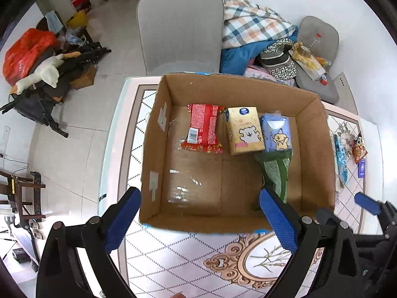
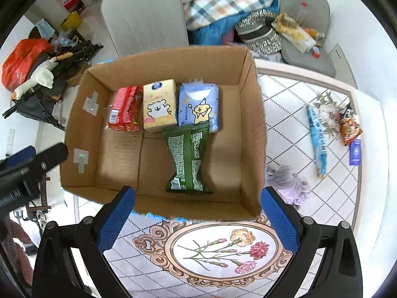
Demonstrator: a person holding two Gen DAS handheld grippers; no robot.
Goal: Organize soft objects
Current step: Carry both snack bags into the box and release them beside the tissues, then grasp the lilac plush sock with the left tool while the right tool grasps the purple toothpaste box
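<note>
An open cardboard box [image 1: 312,149] [image 2: 253,129] stands on the table. Inside lie a red packet [image 1: 204,128] [image 2: 124,111], a yellow tissue pack [image 1: 244,130] [image 2: 158,104], a blue tissue pack [image 1: 276,132] [image 2: 199,106] and a green snack bag [image 1: 275,171] [image 2: 187,159]. My left gripper [image 1: 199,221] is open and empty at the box's near edge. My right gripper [image 2: 197,219] is open and empty at the near edge too. A lilac soft toy [image 2: 289,182] lies on the table right of the box.
A blue tube packet [image 2: 316,136] [image 1: 341,160], an orange snack bag [image 2: 349,128] [image 1: 358,150] and a small blue card [image 2: 355,152] lie at the table's right. A grey chair [image 1: 180,28] [image 2: 145,12] stands behind the box. Bedding [image 1: 250,24] is piled beyond.
</note>
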